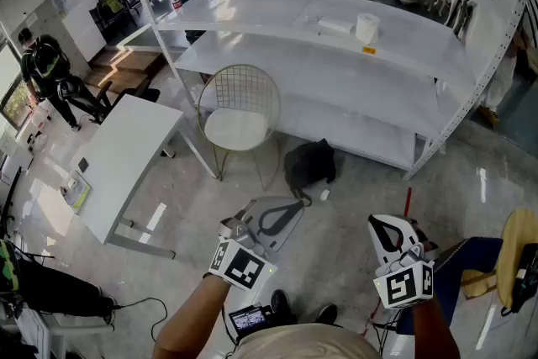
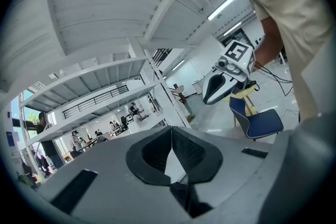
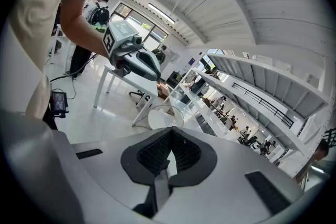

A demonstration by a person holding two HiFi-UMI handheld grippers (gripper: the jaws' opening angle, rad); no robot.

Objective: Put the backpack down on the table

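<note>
Black backpack (image 1: 309, 165) slumps on the floor beside the wire chair (image 1: 239, 109), well apart from both grippers; left gripper (image 1: 286, 213) and right gripper (image 1: 385, 229) hang low, jaws closed on nothing (idle before any reach, I judge); the white table (image 1: 126, 151) waits at left.

This is a big open workroom, part office and part lab: long white metal shelves (image 1: 353, 67), a white tabletop (image 1: 126, 151), a wire chair (image 1: 239, 109), a glossy floor (image 1: 353, 214), ceiling strip lights (image 2: 227, 5) and people (image 1: 46, 67) about.
</note>
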